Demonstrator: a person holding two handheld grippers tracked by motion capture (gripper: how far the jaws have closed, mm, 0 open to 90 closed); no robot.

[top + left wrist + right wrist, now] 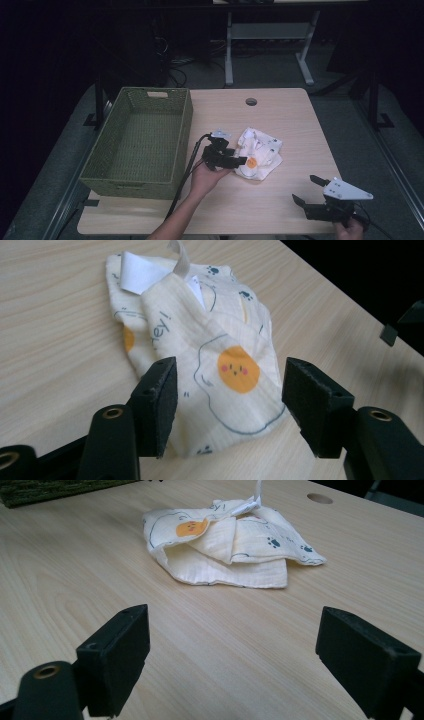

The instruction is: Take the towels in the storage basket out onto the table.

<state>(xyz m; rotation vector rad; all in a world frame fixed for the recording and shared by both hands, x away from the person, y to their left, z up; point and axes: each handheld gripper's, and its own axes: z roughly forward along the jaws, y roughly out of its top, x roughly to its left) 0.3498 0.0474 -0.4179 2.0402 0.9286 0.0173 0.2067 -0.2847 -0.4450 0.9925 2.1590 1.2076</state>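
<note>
Left tool (239, 160) hangs with jaws apart just over the near edge of the folded egg-print cloth (260, 151), gripping nothing; the cloth lies mid-counter (280, 210). Right tool (306, 189) gapes wide, well apart, empty.

Dark room, grey floor (270, 70), white desk frame (229, 55)

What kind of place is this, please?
Probably a lab or workshop set up for recording: a plain wooden table with a cable hole, a desk frame and loose cables on the dark floor behind.
</note>
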